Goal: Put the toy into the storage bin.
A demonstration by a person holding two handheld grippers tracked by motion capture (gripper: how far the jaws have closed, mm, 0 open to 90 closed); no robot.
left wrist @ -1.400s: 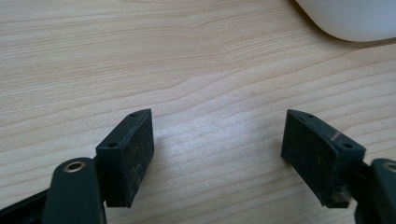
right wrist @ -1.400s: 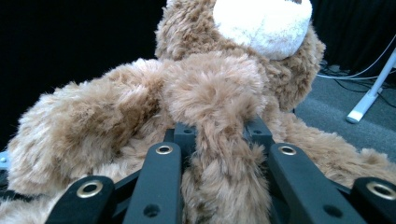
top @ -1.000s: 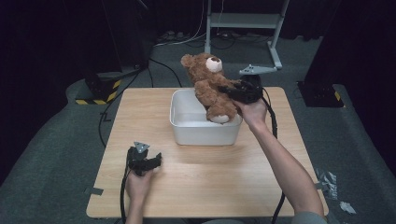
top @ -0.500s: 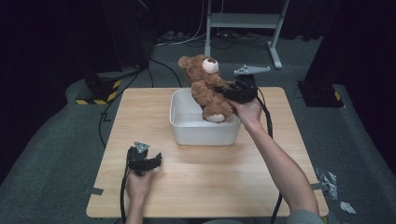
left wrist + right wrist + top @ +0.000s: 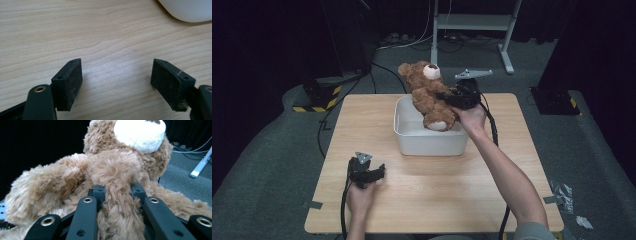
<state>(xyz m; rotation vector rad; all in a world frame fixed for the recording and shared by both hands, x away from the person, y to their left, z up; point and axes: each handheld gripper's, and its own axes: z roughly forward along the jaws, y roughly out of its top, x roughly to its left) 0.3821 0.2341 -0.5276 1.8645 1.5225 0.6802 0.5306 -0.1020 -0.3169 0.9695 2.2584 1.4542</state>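
A brown teddy bear point(image 5: 427, 95) with a white muzzle hangs tilted over the white tub point(image 5: 408, 140), its feet down inside the tub. My right gripper point(image 5: 443, 96) is shut on one of the bear's arms. In the right gripper view the furry arm point(image 5: 117, 202) is squeezed between the two black jaws, with the bear's head point(image 5: 140, 132) above. My left gripper point(image 5: 379, 170) rests on the wooden table near the front left. Its jaws stand wide apart over bare wood point(image 5: 117, 72) with nothing between them.
The wooden table point(image 5: 492, 200) has free room in front of and beside the tub. A corner of the tub point(image 5: 187, 10) shows at the top right of the left gripper view. Cables and a metal stand point(image 5: 472, 25) lie on the grey floor behind.
My right gripper has carried the bear a little to the left and slightly lower over the tub. The left gripper has stayed where it was.
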